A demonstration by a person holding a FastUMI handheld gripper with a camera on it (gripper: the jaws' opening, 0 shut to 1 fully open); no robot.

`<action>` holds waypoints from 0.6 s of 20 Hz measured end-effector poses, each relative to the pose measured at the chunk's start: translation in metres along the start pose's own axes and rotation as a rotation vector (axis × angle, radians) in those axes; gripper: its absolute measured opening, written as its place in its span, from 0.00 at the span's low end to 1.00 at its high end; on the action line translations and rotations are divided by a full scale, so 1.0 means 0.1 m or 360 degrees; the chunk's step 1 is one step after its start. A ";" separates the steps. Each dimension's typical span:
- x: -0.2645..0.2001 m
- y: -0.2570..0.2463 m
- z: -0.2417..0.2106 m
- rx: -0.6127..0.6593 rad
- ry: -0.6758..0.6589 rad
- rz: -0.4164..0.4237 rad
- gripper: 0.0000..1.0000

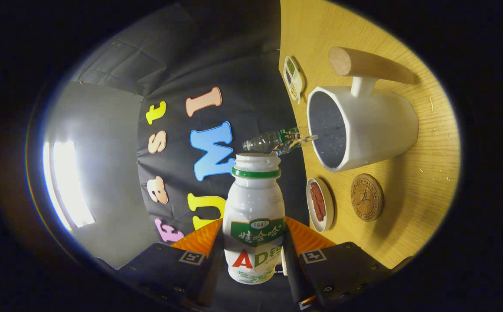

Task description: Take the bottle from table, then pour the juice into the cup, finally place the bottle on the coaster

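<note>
1. My gripper point(255, 255) is closed on the bottle point(254, 221), one finger pressing each side.
2. The bottle's open mouth points at the cup point(373, 128), just ahead to the right.
3. The coaster point(367, 197) lies on the table point(425, 182), near the cup.

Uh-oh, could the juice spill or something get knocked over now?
Maybe. The bottle, held between the gripper fingers, is tipped, but its mouth looks short of the cup rim, so juice might miss. The small dish and clear bottle sit close by and could get bumped. The coaster lies right beside the cup.
</note>
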State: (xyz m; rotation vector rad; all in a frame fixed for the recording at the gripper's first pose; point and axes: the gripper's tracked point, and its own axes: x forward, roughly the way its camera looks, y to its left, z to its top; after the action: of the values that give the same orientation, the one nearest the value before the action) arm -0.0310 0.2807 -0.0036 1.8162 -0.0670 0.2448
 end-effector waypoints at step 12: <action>0.00 0.01 0.00 0.0056 -0.0039 0.0021 0.66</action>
State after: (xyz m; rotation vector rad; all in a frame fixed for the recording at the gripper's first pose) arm -0.0307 0.2810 -0.0028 1.8547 -0.0924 0.2348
